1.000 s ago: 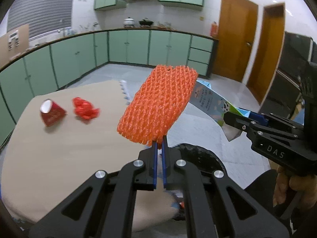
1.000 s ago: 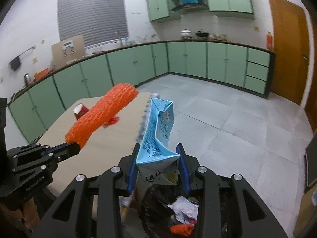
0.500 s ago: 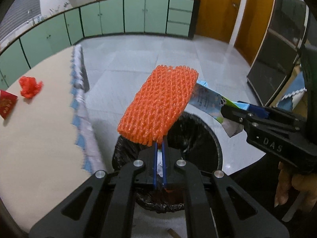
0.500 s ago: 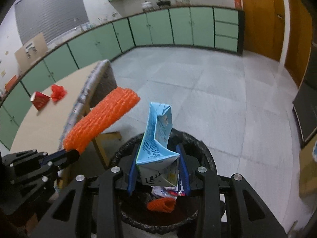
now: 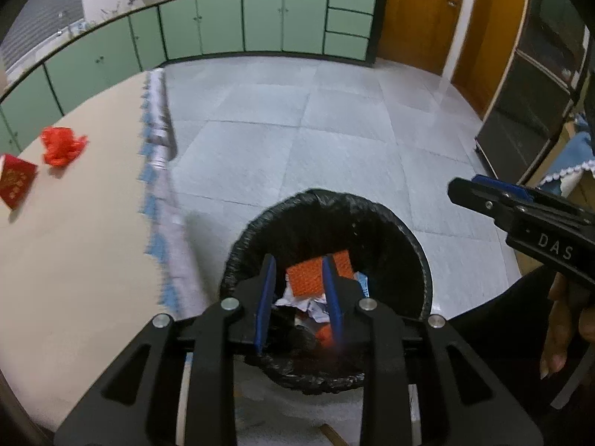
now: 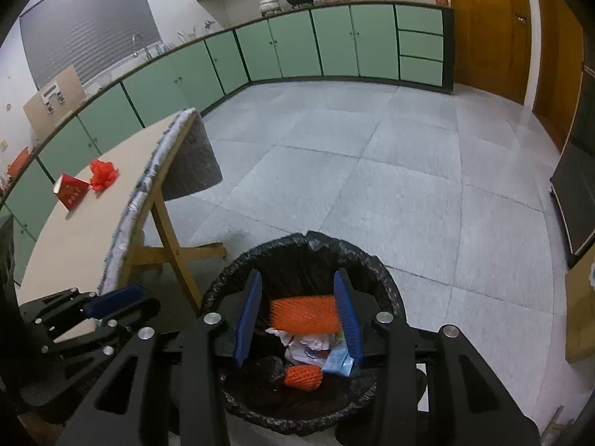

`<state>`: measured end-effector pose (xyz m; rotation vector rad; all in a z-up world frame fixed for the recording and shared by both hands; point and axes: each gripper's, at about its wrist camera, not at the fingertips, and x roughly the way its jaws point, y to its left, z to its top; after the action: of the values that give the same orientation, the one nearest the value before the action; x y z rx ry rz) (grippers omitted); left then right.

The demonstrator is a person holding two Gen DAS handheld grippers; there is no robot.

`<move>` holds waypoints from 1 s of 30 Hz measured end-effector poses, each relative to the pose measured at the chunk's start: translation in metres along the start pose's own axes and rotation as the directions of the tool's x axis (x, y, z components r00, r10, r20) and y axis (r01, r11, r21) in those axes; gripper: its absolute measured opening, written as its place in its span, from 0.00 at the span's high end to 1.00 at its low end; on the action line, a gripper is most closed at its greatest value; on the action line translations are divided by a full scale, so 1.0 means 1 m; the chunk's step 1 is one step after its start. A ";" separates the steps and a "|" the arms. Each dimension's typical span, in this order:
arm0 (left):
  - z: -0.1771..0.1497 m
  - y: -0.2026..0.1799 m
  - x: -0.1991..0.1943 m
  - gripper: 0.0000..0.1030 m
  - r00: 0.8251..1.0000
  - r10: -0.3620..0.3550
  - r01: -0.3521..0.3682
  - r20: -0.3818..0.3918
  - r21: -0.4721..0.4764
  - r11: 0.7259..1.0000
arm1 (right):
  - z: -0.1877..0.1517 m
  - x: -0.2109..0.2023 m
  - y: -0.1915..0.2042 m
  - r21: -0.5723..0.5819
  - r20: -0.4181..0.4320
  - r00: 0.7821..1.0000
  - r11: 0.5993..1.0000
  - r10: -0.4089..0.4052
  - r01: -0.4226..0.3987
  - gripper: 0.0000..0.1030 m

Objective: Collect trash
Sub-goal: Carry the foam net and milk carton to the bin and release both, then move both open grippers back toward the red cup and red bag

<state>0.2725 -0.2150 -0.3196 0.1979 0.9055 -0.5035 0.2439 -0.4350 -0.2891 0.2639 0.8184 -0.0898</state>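
My left gripper (image 5: 298, 301) is open and empty above a round bin lined with a black bag (image 5: 390, 223). The orange foam net (image 5: 306, 278) lies inside the bin on white paper scraps. My right gripper (image 6: 299, 317) is open and empty over the same bin (image 6: 372, 260). Below it lie the orange net (image 6: 303, 314), a second small orange net (image 6: 303, 377) and the light blue carton (image 6: 338, 364). A crumpled red wrapper (image 5: 61, 145) and a red paper cup (image 5: 15, 182) lie on the beige table (image 5: 93, 241).
The table's fringed edge (image 5: 163, 200) runs beside the bin, on wooden folding legs (image 6: 174, 252). Grey tiled floor (image 6: 372, 167) spreads beyond. Green cabinets (image 6: 297, 44) line the far wall, wooden doors (image 5: 416, 11) at the right.
Both grippers opened over the bin. The orange net dropped from the left one and the blue carton from the right one, and both now lie in the bin.
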 end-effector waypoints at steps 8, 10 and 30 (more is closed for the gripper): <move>0.011 0.036 -0.083 0.51 0.983 0.124 -0.114 0.138 -0.074 0.991 | 0.024 -0.037 0.053 -0.092 0.080 0.994 0.993 0.077 -0.070 0.61; 0.011 0.051 -0.107 0.44 0.971 0.168 -0.151 0.169 -0.107 0.983 | 0.030 -0.042 0.071 -0.121 0.092 0.990 0.988 0.103 -0.091 0.59; 0.009 0.263 -0.157 0.17 0.868 0.432 -0.341 0.245 -0.338 0.877 | 0.090 0.026 0.288 -0.435 0.076 0.931 0.852 0.358 -0.292 0.39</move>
<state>0.3293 0.0617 -0.2015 0.0315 0.5911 -0.0164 0.3773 -0.1808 -0.1929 -0.0144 0.6093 0.3814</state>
